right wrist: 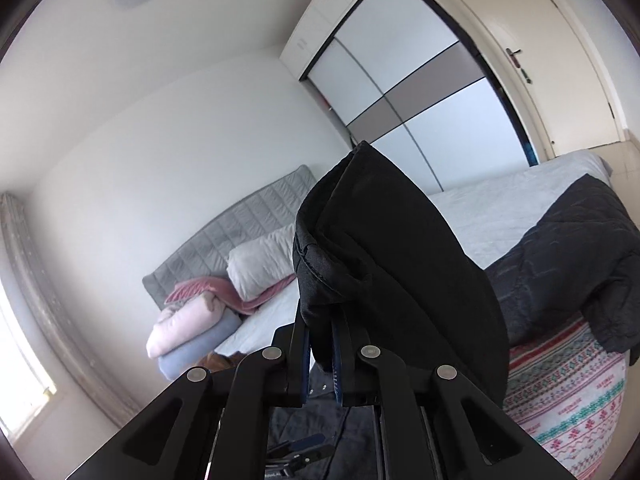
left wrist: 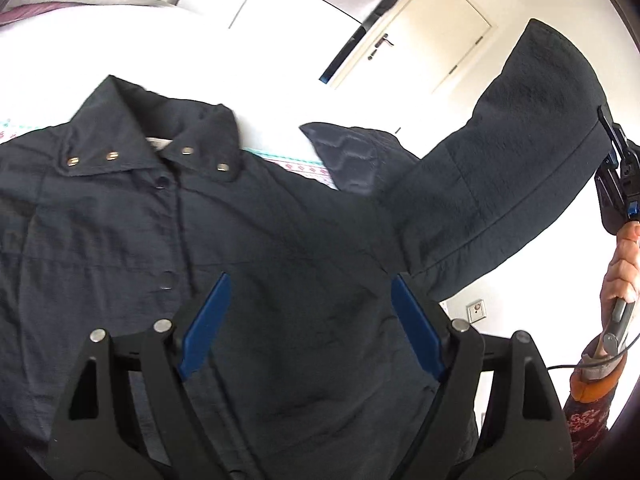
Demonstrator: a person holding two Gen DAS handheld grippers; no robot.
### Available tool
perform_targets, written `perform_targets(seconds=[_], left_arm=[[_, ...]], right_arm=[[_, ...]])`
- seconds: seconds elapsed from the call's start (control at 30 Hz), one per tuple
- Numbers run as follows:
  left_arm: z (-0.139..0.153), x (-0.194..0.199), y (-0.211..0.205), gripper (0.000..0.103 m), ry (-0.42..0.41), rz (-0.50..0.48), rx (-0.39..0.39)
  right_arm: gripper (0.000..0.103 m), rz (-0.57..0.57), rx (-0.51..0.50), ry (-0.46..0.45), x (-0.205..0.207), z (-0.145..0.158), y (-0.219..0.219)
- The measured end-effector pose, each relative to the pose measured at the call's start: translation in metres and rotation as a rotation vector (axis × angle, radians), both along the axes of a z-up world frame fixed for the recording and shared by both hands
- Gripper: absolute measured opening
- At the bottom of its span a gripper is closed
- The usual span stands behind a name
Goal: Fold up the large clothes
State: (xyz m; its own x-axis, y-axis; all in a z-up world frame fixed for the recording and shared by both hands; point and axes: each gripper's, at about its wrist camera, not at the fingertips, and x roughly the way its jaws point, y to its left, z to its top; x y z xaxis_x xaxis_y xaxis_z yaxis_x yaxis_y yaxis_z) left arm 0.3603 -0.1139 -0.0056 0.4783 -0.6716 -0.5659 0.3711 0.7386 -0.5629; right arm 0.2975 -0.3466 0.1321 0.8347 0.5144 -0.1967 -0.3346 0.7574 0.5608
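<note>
Dark jacket (left wrist: 168,216) spread on white bed (right wrist: 496,204); wardrobe (right wrist: 416,92), door (left wrist: 432,28) behind; left claw (left wrist: 308,296) wide, empty; right claw (right wrist: 320,328) clamped on sleeve (right wrist: 384,248).

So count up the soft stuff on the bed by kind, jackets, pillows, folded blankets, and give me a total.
Dark jackets: 2, the buttoned jacket whose sleeve the right tool holds up, and a quilted jacket.
White pillows: 1.
Folded blankets: 3, a maroon blanket, a pink blanket and a blue blanket.
Total: 6
</note>
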Motion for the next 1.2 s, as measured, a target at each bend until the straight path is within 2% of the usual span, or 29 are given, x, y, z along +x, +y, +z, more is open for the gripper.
perform_targets(seconds=[0.13, 0.17, 0.2, 0.27, 0.3, 0.33, 0.4, 0.47, 0.6, 0.67, 0.7, 0.73, 0.77, 0.8, 0.83, 0.93, 1.03, 1.07, 1.1, 1.13, 1.17, 1.2], left_arm=[[-0.011, 0.004, 0.058, 0.082, 0.022, 0.089, -0.03], [-0.015, 0.005, 0.068, 0.082, 0.029, 0.103, -0.045], [-0.019, 0.005, 0.077, 0.082, 0.038, 0.111, -0.06], [-0.024, 0.008, 0.09, 0.082, 0.05, 0.118, -0.08], [-0.027, 0.008, 0.095, 0.082, 0.052, 0.123, -0.083], [-0.029, 0.009, 0.1, 0.082, 0.055, 0.126, -0.084], [-0.034, 0.015, 0.098, 0.082, 0.069, 0.121, -0.087], [-0.038, 0.022, 0.088, 0.082, 0.085, 0.101, -0.067], [-0.053, 0.047, 0.06, 0.082, 0.132, 0.146, 0.104], [-0.064, 0.058, 0.053, 0.081, 0.176, 0.167, 0.139], [-0.07, 0.064, 0.051, 0.075, 0.194, 0.174, 0.139], [-0.073, 0.067, 0.048, 0.057, 0.201, 0.178, 0.149], [-0.074, 0.067, 0.044, 0.025, 0.194, 0.185, 0.186], [-0.073, 0.064, 0.041, 0.013, 0.181, 0.186, 0.22], [-0.07, 0.059, 0.042, 0.009, 0.164, 0.187, 0.221], [-0.062, 0.041, 0.052, 0.008, 0.173, 0.234, 0.208], [-0.062, 0.03, 0.056, 0.008, 0.16, 0.258, 0.238], [-0.06, 0.029, 0.055, 0.008, 0.147, 0.256, 0.25], [-0.056, 0.027, 0.054, 0.007, 0.128, 0.257, 0.262], [-0.049, 0.023, 0.054, 0.007, 0.098, 0.264, 0.261], [-0.04, 0.019, 0.054, 0.007, 0.057, 0.264, 0.251], [-0.031, 0.015, 0.054, 0.007, 0.016, 0.268, 0.246]], right_arm=[[0.014, 0.123, -0.091, 0.086, 0.043, -0.023, 0.084], [0.02, 0.172, -0.095, 0.127, 0.054, -0.031, 0.102], [0.028, 0.246, -0.062, 0.18, 0.065, -0.042, 0.118], [0.039, 0.398, 0.031, 0.275, 0.075, -0.053, 0.14], [0.048, 0.441, 0.038, 0.289, 0.076, -0.053, 0.147], [0.051, 0.45, 0.023, 0.268, 0.075, -0.051, 0.149], [0.059, 0.384, -0.047, 0.218, 0.074, -0.046, 0.14], [0.065, 0.299, -0.073, 0.232, 0.087, -0.051, 0.113], [0.067, 0.135, -0.085, 0.317, 0.108, -0.082, 0.05], [0.067, 0.046, -0.111, 0.367, 0.116, -0.104, 0.021], [0.067, 0.012, -0.12, 0.396, 0.122, -0.119, 0.01], [0.067, -0.022, -0.121, 0.427, 0.128, -0.137, -0.004], [0.067, -0.052, -0.115, 0.454, 0.13, -0.153, -0.015], [0.067, -0.086, -0.105, 0.485, 0.138, -0.171, -0.028], [0.067, -0.119, -0.087, 0.516, 0.146, -0.19, -0.042], [0.066, -0.177, 0.009, 0.616, 0.166, -0.242, -0.073], [0.062, -0.234, 0.109, 0.666, 0.18, -0.279, -0.095], [0.058, -0.219, 0.158, 0.684, 0.184, -0.289, -0.096], [0.032, -0.166, 0.206, 0.711, 0.192, -0.301, -0.094], [0.011, -0.143, 0.192, 0.71, 0.198, -0.301, -0.089], [0.01, -0.163, 0.107, 0.653, 0.196, -0.286, -0.082], [0.008, -0.169, 0.024, 0.553, 0.192, -0.266, -0.073]])
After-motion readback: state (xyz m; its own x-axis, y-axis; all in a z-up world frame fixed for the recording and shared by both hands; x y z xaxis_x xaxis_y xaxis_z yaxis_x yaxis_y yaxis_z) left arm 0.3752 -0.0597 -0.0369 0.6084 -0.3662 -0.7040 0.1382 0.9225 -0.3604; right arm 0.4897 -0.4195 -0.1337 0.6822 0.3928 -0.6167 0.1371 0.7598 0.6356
